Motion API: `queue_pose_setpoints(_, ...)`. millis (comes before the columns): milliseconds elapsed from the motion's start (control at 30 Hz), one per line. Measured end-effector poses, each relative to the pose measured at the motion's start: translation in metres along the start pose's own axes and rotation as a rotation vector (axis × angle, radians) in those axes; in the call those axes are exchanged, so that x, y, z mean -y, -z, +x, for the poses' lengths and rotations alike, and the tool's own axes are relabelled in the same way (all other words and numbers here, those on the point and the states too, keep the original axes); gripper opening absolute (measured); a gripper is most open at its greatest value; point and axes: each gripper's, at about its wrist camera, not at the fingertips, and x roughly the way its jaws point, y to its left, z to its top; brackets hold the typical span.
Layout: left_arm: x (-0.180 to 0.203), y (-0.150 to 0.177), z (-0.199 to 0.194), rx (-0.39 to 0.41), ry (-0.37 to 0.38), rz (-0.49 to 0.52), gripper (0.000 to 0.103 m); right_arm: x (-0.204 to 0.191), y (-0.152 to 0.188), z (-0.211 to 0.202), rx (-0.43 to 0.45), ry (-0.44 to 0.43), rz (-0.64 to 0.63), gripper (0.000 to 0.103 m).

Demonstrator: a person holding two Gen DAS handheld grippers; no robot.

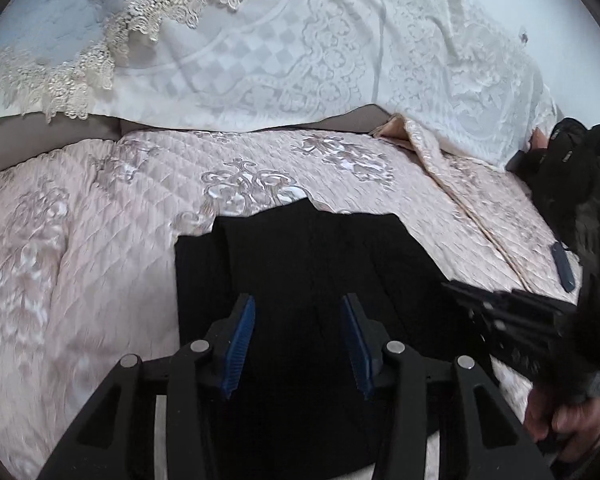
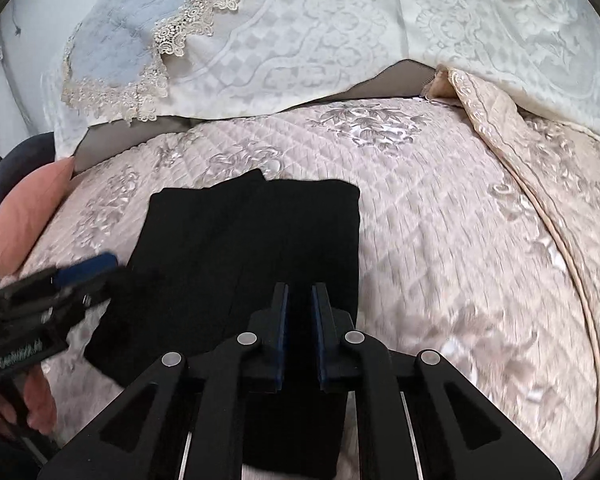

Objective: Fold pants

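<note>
Black pants (image 1: pixel 300 256) lie folded flat on a pink quilted bedspread (image 1: pixel 100 240); they also show in the right wrist view (image 2: pixel 252 232). My left gripper (image 1: pixel 298 308) is open and empty, held just above the near part of the pants. My right gripper (image 2: pixel 300 292) has its jaws nearly closed with a narrow gap, over the right near edge of the pants; whether cloth sits between the pads cannot be told. The right gripper shows at the right of the left wrist view (image 1: pixel 508 316), and the left gripper at the left of the right wrist view (image 2: pixel 72 280).
White lace-patterned pillows (image 1: pixel 300 52) lean along the back of the bed. A dark bag (image 1: pixel 572 168) and a small dark blue object (image 1: pixel 562 266) lie at the right. A pink cushion (image 2: pixel 24 216) sits at the left. A folded quilt edge (image 2: pixel 540 200) runs along the right.
</note>
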Motion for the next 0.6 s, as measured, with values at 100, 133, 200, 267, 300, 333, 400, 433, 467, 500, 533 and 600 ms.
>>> queue_pose_setpoints(100,-0.002,-0.004,0.022,-0.040,-0.029,0.000,0.047,0.001,-0.001,0.011,-0.017,0.006,-0.011,0.011)
queue_pose_setpoints(133,-0.003,-0.004,0.027,-0.051,-0.040,-0.002,0.047,0.002,-0.001,0.015,-0.023,0.007,-0.012,0.011)
queue_pose_setpoints(200,-0.003,0.000,0.033,-0.051,-0.053,0.002,0.047,0.002,0.001,0.019,-0.023,0.007,-0.014,0.011)
queue_pose_setpoints(267,-0.003,0.003,0.035,-0.043,-0.064,0.013,0.049,0.003,0.002,0.022,-0.018,0.003,-0.015,0.011)
queue_pose_setpoints(300,-0.001,0.004,0.035,-0.040,-0.069,0.019,0.050,0.004,0.002,0.023,-0.017,0.002,-0.015,0.011)
queue_pose_setpoints(333,-0.001,0.004,0.035,-0.040,-0.073,0.026,0.051,0.004,0.002,0.024,-0.016,0.001,-0.015,0.011)
queue_pose_setpoints(400,-0.001,0.002,0.035,-0.046,-0.074,0.026,0.051,0.005,0.000,0.025,-0.022,-0.002,-0.010,0.011)
queue_pose_setpoints(433,-0.001,0.001,0.034,-0.051,-0.072,0.018,0.051,0.005,0.000,0.024,-0.024,-0.003,-0.008,0.011)
queue_pose_setpoints(467,-0.002,0.000,0.031,-0.055,-0.068,0.010,0.051,0.005,-0.001,0.021,-0.025,-0.006,-0.006,0.011)
queue_pose_setpoints(500,-0.003,0.000,0.027,-0.054,-0.062,0.004,0.051,0.004,-0.002,0.018,-0.023,-0.009,-0.004,0.014)
queue_pose_setpoints(533,-0.005,0.001,0.022,-0.053,-0.058,-0.004,0.051,0.004,-0.001,0.013,-0.016,-0.014,-0.003,0.015)
queue_pose_setpoints(600,-0.008,0.007,0.012,-0.043,-0.054,-0.014,0.051,0.002,0.004,0.003,-0.004,-0.020,-0.007,0.022)
